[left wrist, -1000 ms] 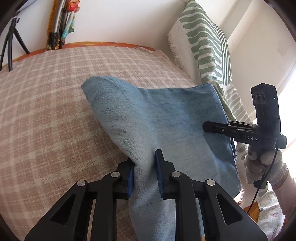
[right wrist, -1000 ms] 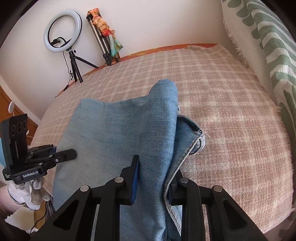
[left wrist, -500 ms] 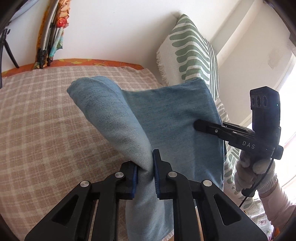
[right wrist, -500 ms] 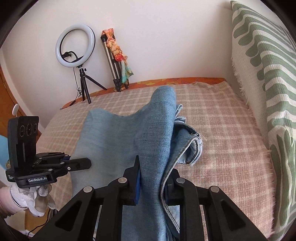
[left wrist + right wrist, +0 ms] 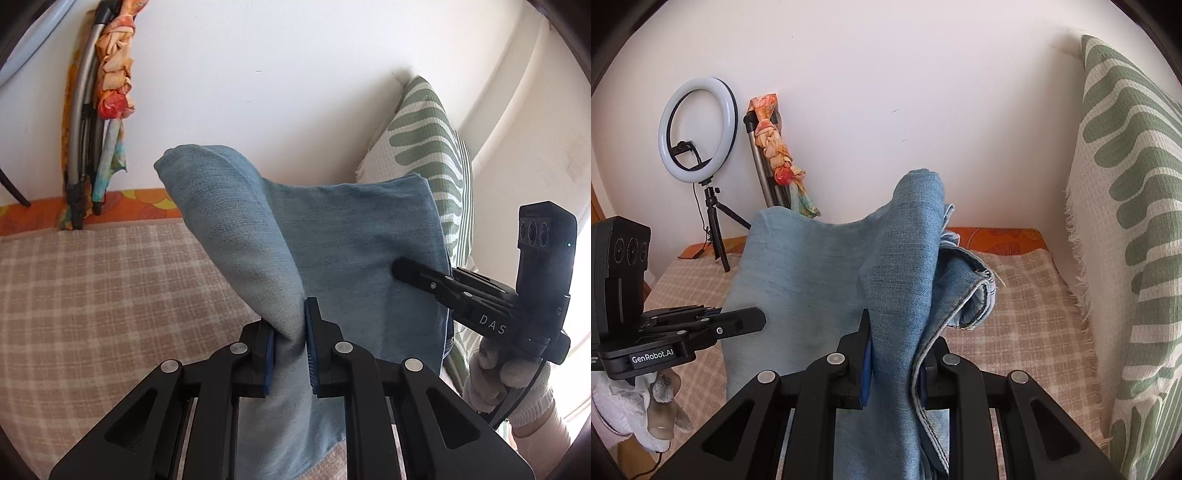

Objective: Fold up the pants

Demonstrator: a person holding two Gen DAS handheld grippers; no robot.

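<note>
Left gripper [image 5: 290, 343] & right gripper [image 5: 894, 354] each pinch a bunch of the blue pants [image 5: 351, 251], jaws pressed on the cloth. Pants hang between them, lifted above the checked bed cover [image 5: 1027, 317].

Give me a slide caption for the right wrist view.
Right hand-held gripper and left hand-held gripper pinch the blue denim pants above a checked bedspread.

Light-blue denim pants [image 5: 354, 236], folded double, held up off checked bed cover, stretched between two pinched bunches.
</note>
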